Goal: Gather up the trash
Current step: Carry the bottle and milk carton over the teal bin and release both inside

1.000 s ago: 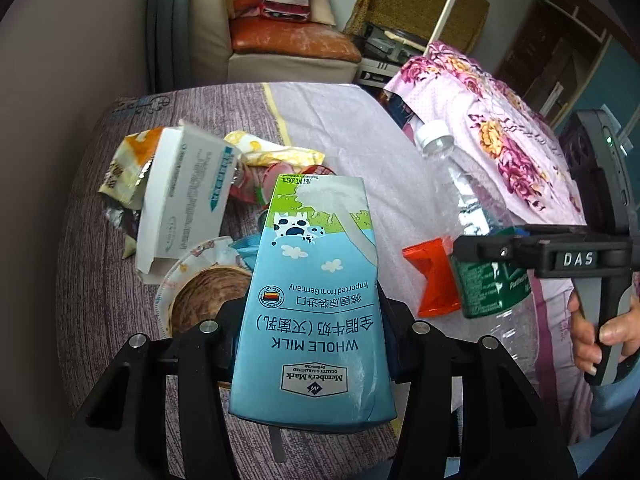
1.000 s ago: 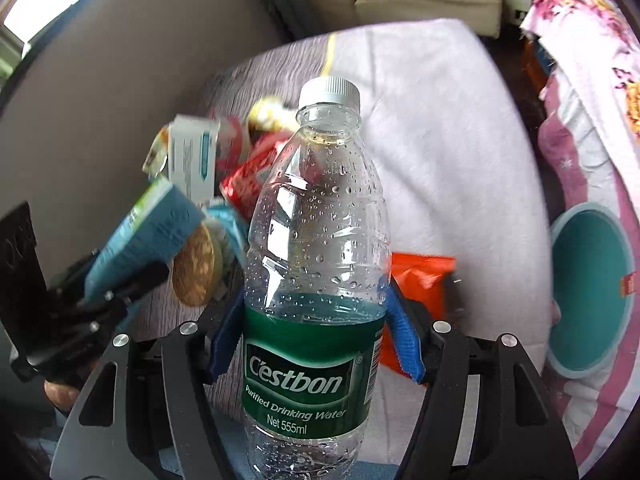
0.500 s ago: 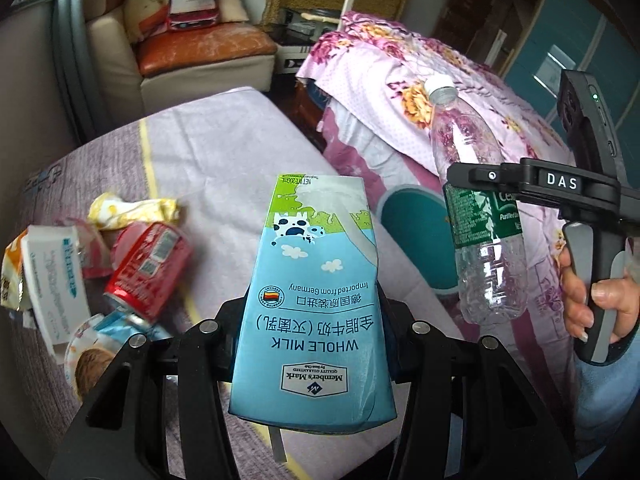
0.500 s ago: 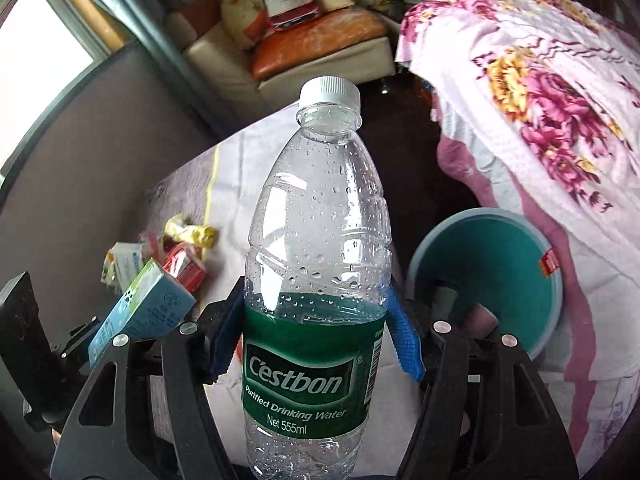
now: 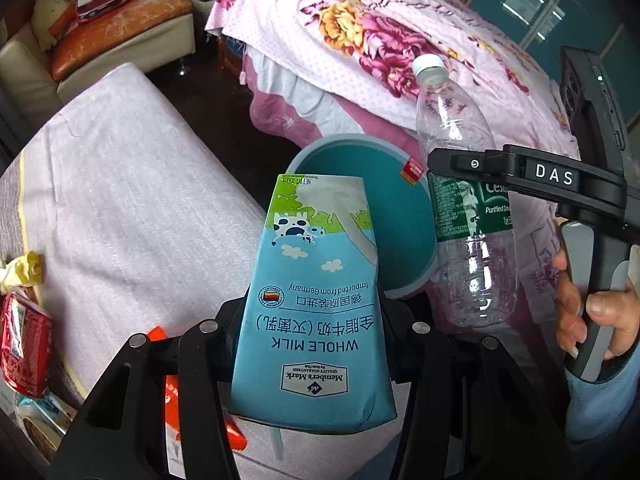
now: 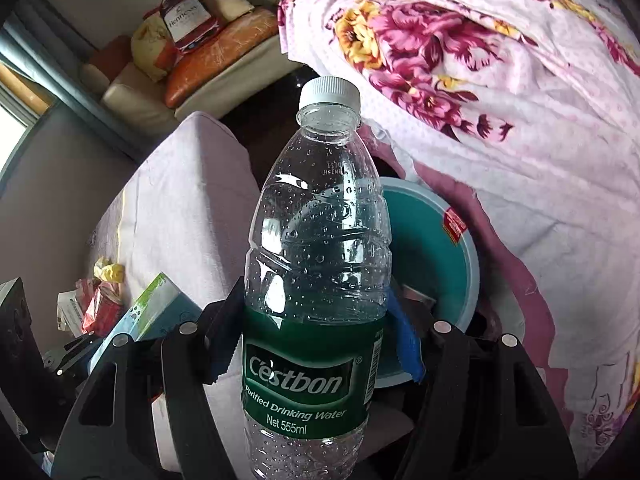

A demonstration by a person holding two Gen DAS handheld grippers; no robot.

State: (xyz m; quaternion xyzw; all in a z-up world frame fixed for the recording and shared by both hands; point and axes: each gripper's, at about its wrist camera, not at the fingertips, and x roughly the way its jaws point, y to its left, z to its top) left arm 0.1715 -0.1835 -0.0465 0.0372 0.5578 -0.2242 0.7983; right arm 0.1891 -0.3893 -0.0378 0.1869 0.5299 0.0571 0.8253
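Note:
My left gripper (image 5: 312, 332) is shut on a blue whole-milk carton (image 5: 316, 300), held upside down in front of the teal bin (image 5: 404, 224). My right gripper (image 6: 316, 332) is shut on a clear plastic water bottle (image 6: 320, 240) with a green label and white cap, held upright over the near edge of the teal bin (image 6: 436, 248). In the left wrist view the bottle (image 5: 464, 200) and right gripper sit to the right of the carton. The carton (image 6: 152, 312) shows at lower left in the right wrist view.
A table with a pale cloth (image 5: 120, 200) holds a red can (image 5: 24, 352), a yellow wrapper (image 5: 24, 272) and an orange wrapper (image 5: 176, 400) at its left. A bed with a floral cover (image 5: 400, 40) stands behind the bin. A sofa (image 5: 100, 40) is at the far left.
Both grippers swung right from the trash pile on the table toward the bin, each still holding its item. The bin now sits directly behind the carton and bottle.

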